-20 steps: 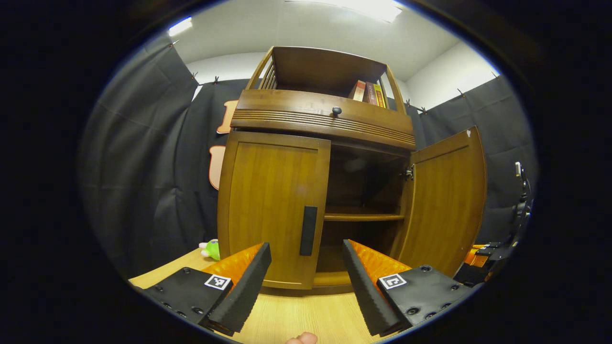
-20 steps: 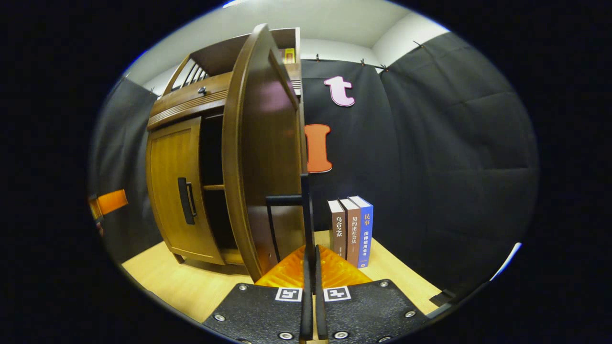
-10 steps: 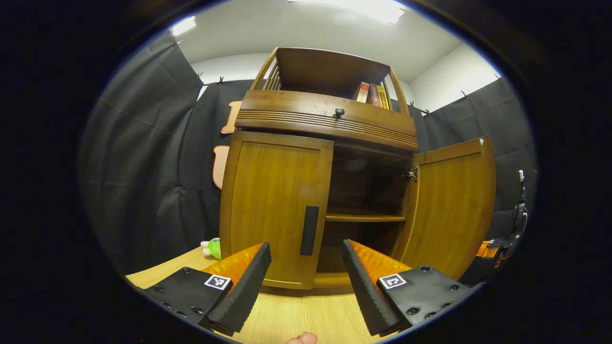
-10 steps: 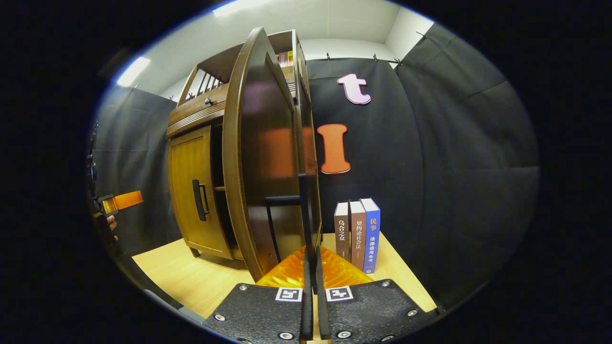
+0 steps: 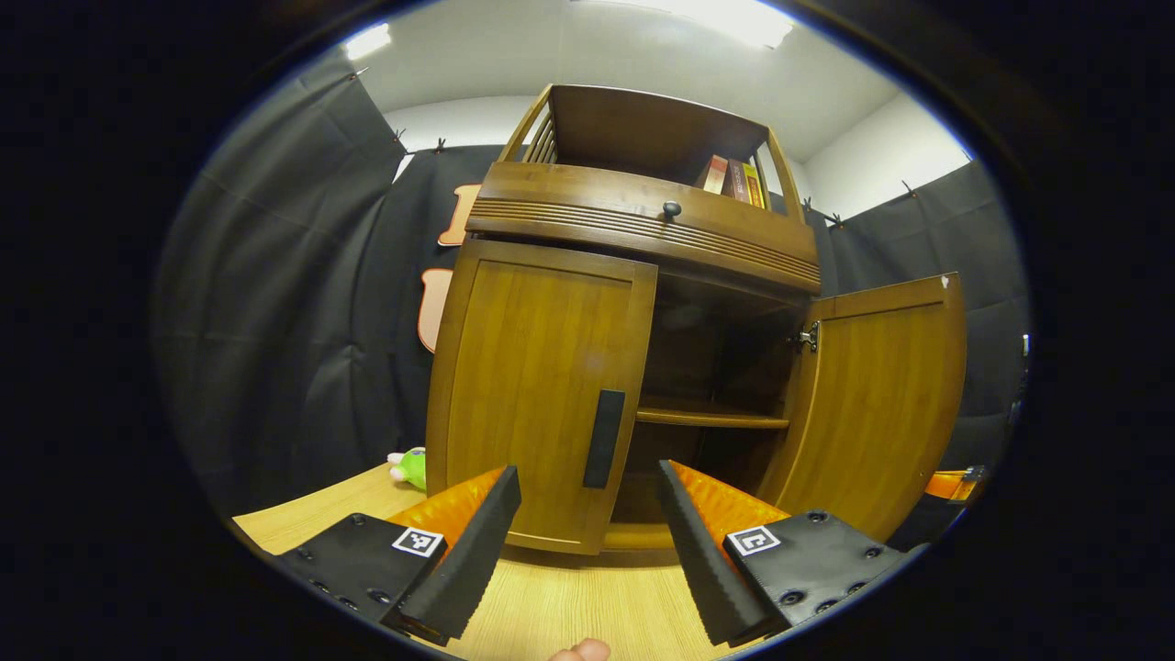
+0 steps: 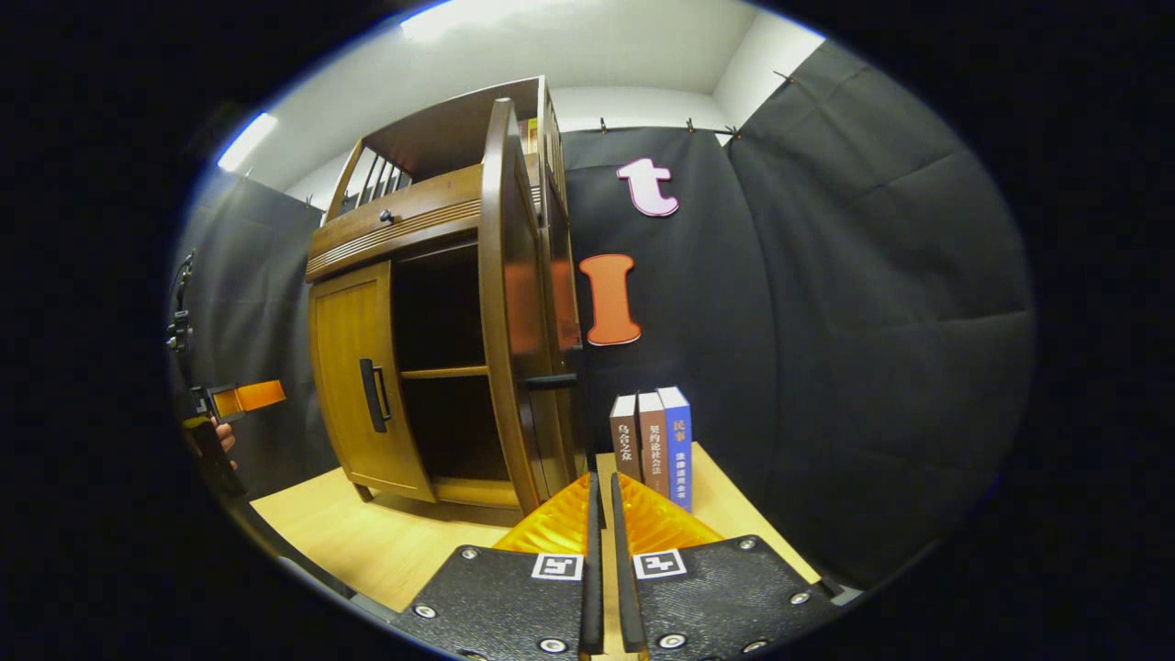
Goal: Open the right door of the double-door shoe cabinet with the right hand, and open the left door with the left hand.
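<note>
The double-door shoe cabinet (image 5: 633,303) stands on the wooden worktop (image 5: 569,610) against the black cloth wall, with an open top shelf holding a few books and a drawer with a small round knob (image 5: 672,208) beneath it. Its right door (image 5: 877,404) is swung wide open, showing a dark interior with one shelf board (image 5: 711,418). The left door (image 5: 542,395) is shut, its dark vertical handle (image 5: 605,439) near the inner edge. The left tongs (image 5: 587,542) sit low in front of that door, spread wide apart and touching nothing. The right tongs (image 6: 601,542) are drawn nearly together with only a thin slit between them, gripping nothing, just short of the open door's edge and its handle (image 6: 551,379). Three upright books (image 6: 652,441) stand on the worktop beside the cabinet. A small green plush toy (image 5: 407,465) lies at the cabinet's left side.
</note>
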`<state>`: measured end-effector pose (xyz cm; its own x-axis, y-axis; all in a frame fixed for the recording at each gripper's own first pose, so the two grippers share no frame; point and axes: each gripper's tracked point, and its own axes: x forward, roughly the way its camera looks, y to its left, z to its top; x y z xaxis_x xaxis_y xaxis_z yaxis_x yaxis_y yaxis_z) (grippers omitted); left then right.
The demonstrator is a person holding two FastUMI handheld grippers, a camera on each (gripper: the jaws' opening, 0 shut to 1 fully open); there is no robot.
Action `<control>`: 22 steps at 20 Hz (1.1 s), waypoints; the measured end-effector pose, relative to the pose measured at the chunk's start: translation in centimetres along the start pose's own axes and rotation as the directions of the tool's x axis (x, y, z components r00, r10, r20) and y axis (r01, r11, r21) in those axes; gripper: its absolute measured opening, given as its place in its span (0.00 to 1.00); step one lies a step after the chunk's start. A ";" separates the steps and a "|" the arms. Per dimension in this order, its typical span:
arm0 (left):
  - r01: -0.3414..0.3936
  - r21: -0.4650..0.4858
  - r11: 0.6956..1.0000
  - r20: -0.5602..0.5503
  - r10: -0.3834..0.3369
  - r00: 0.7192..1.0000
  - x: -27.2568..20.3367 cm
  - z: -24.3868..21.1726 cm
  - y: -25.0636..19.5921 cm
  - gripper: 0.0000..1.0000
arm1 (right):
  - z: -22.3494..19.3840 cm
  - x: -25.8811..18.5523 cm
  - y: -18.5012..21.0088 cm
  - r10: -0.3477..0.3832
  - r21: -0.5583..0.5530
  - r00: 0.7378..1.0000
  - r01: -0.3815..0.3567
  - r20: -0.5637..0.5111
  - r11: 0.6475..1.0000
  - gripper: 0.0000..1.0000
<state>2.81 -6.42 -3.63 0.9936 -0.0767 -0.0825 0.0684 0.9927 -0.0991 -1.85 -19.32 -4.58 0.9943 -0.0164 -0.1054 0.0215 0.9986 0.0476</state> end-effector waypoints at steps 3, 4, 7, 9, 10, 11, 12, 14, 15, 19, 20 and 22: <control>-0.018 0.037 0.999 0.007 0.018 1.000 3.5 0.1 0.1 0.99 | 1.5 -2.3 2.0 -0.023 0.010 1.000 0.023 0.012 1.000 0.06; -0.008 0.043 0.999 0.001 0.008 1.000 4.8 -0.2 -0.3 0.99 | 1.9 -2.8 3.3 -0.011 0.024 1.000 0.011 0.020 1.000 0.05; 0.052 0.053 0.997 -0.016 -0.051 0.999 8.7 -1.2 -1.5 0.96 | 1.5 -4.1 7.0 0.025 0.040 1.000 -0.025 -0.004 0.999 0.05; 0.066 0.071 0.995 -0.039 -0.063 0.997 10.9 -2.1 -1.9 0.95 | 0.9 -4.0 8.3 0.018 0.031 0.999 -0.017 -0.030 0.999 0.22; 0.076 0.074 0.994 -0.047 -0.073 0.996 12.0 -2.3 -2.1 0.95 | 0.7 -3.7 8.8 0.011 0.019 0.999 -0.011 -0.030 1.000 0.08; 0.086 0.079 0.993 -0.049 -0.082 0.995 13.1 -2.5 -2.3 0.95 | 0.7 -3.7 9.2 0.001 0.008 1.000 0.000 -0.028 1.000 0.22; 0.095 0.086 0.992 -0.046 -0.091 0.995 13.9 -2.5 -2.4 0.95 | 0.4 -3.9 9.7 -0.002 0.007 1.000 0.002 -0.029 1.000 0.34; 0.103 0.090 0.991 -0.038 -0.100 0.994 15.6 -2.5 -2.5 0.95 | 0.1 -3.5 10.8 0.013 0.041 0.999 -0.011 -0.043 0.999 0.58; 0.107 0.090 0.990 -0.035 -0.104 0.994 16.2 -2.6 -2.5 0.95 | 0.6 -3.1 10.9 0.015 0.061 0.999 -0.013 -0.036 0.998 0.70; 0.101 0.080 0.992 -0.042 -0.098 0.994 18.1 -3.7 -2.0 0.95 | 0.4 -2.7 11.1 0.028 0.085 0.999 -0.025 -0.039 0.996 0.99; 0.101 0.082 0.992 -0.049 -0.097 0.994 18.6 -4.0 -1.8 0.94 | 0.2 -2.7 11.2 0.032 0.082 0.998 -0.028 -0.049 0.996 0.88; 0.090 0.088 0.992 -0.058 -0.086 0.995 19.7 -4.4 -1.7 0.95 | -0.5 -2.5 11.1 0.038 0.075 0.997 -0.032 -0.072 0.997 0.89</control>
<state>21.83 -9.99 -9.45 0.9773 -0.1666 -0.1307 0.1656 0.9860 -0.0184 -4.17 -8.13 -4.32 0.9843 0.0248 -0.1747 -0.0027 0.9921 0.1257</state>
